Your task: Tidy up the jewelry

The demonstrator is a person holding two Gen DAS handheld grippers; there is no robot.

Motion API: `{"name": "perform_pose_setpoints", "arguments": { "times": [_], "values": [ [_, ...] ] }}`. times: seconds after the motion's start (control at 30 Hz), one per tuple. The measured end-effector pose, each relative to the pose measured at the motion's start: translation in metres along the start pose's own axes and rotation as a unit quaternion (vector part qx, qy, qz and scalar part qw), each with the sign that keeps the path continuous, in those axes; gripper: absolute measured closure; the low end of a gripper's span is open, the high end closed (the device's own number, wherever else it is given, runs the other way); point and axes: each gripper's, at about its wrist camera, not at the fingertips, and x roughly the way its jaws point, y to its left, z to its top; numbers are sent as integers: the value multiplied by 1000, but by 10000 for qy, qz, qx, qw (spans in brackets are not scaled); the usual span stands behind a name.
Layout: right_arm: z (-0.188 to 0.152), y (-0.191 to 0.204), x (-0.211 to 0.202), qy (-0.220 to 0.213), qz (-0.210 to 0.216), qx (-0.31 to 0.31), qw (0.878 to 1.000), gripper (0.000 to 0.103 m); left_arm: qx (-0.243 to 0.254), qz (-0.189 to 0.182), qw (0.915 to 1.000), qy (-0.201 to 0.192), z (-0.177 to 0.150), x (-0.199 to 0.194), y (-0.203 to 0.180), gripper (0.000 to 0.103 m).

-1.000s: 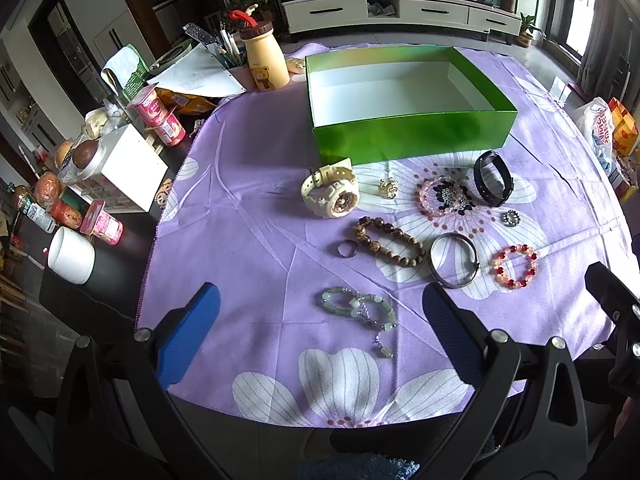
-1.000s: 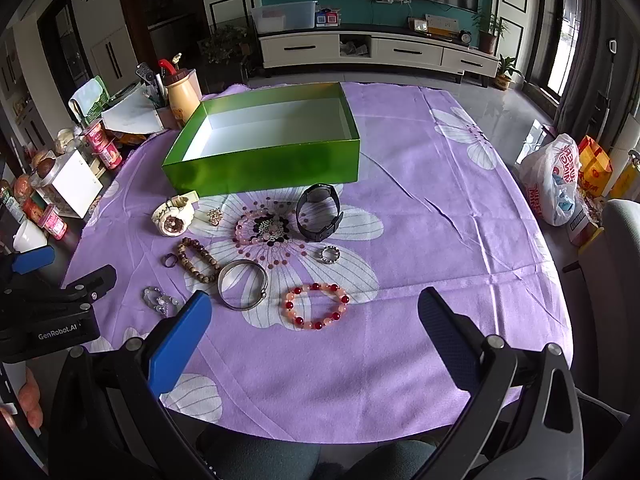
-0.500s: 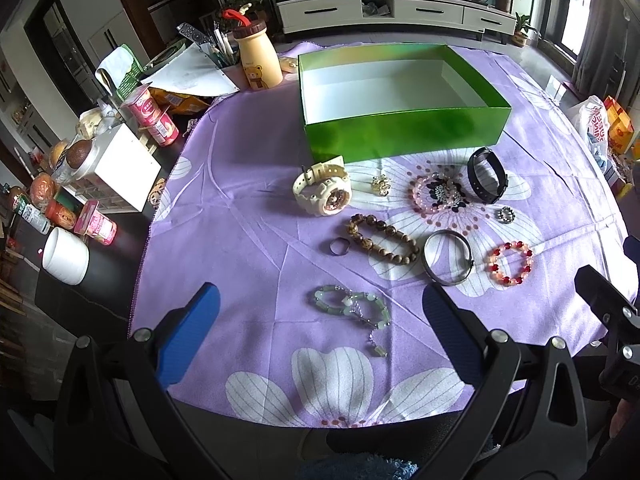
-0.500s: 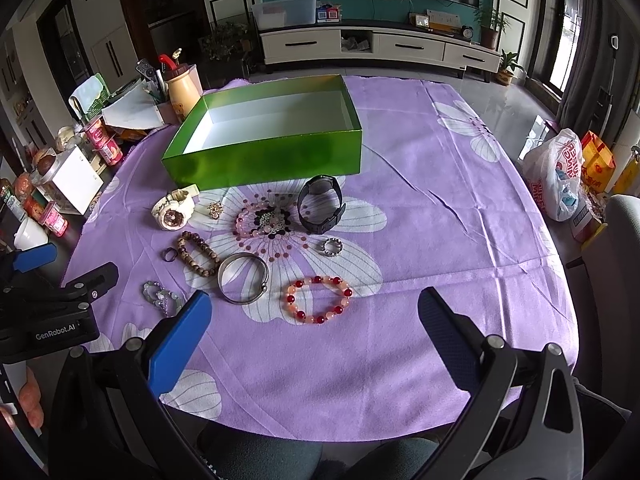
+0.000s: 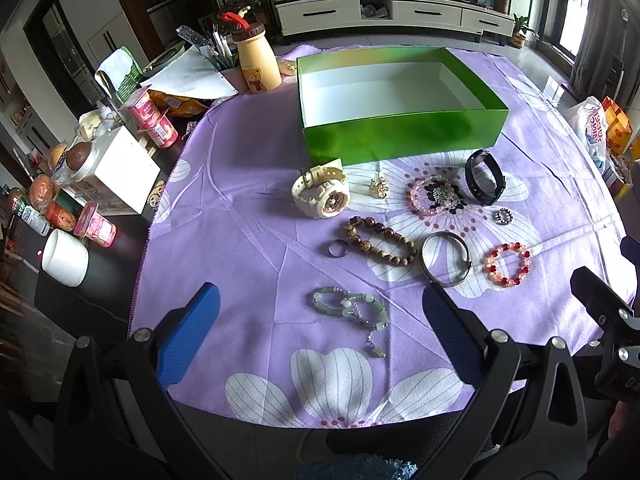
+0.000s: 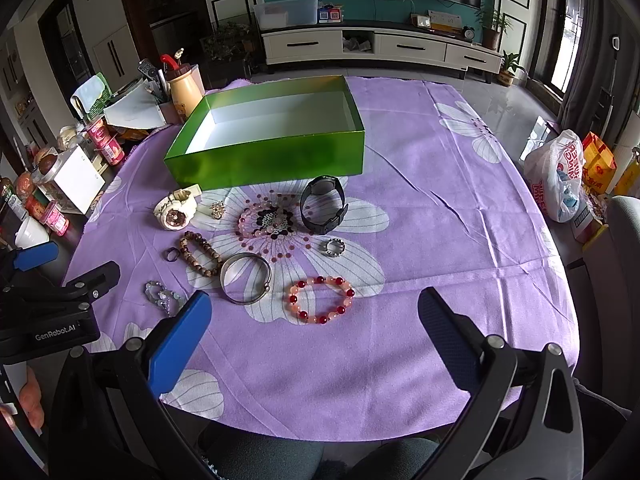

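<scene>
**Both grippers spread above the near table edge**

While spread wide and empty, left gripper point(image 5: 320, 320) over jade bracelet point(image 5: 351, 307), right gripper point(image 6: 314, 324) over red bead bracelet point(image 6: 319, 299). Beyond: silver bangle point(image 6: 245, 277), wooden bead bracelet point(image 5: 378, 239), cream watch point(image 5: 321, 193), black watch point(image 6: 323, 203). Farthest, empty green box point(image 6: 272, 155) on purple cloth point(image 6: 440, 200).

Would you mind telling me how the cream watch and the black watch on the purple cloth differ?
The cream watch is pale and chunky with a brownish dial showing; the black watch is dark and slimmer, its face not readable. The cream watch sits near the green box's left corner, the black watch nearer its right end. Both lie on the cloth, strapped in loops, outside the box.
</scene>
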Motion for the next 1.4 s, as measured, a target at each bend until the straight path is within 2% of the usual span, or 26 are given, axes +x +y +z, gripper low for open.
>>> {"name": "perform_pose_setpoints", "arguments": {
  "times": [0.53, 0.6, 0.7, 0.77, 0.8, 0.93, 1.03, 1.13, 1.2, 1.4],
  "values": [
    [-1, -1, 0, -28, 21, 23, 10000, 1, 9, -11, 10000, -50, 0, -1, -1, 2],
    [-1, -4, 2, -97, 155, 76, 9998, 1, -78, -188, 9998, -78, 0, 2, 1, 2],
    [-5, -13, 9, -259, 365, 94, 9990, 1, -354, -682, 9970, -101, -3, 16, 13, 2],
    [-9, -18, 21, -187, 442, 107, 9988, 1, -625, -1063, 9924, 14, -6, 34, 26, 2],
    [-12, -19, 27, -133, 504, 105, 9986, 1, -702, -1102, 9914, 75, -7, 42, 30, 2],
    [-23, -22, 47, 16, 766, 64, 9970, 1, -660, -737, 9949, 213, -15, 69, 36, 2],
    [-28, -17, 58, 118, 835, -88, 9964, 10, -547, -737, 9954, 267, -22, 80, 39, 2],
    [-32, -15, 67, 208, 904, -168, 9955, 23, -322, -709, 9966, 273, -31, 89, 39, 4],
    [-33, -13, 72, 234, 976, -201, 9948, 36, -248, -706, 9967, 304, -35, 94, 40, 10],
    [-25, 11, 85, 210, 1116, -652, 9914, 54, -170, -775, 9963, 332, -35, 112, 40, 32]
  ]
}}
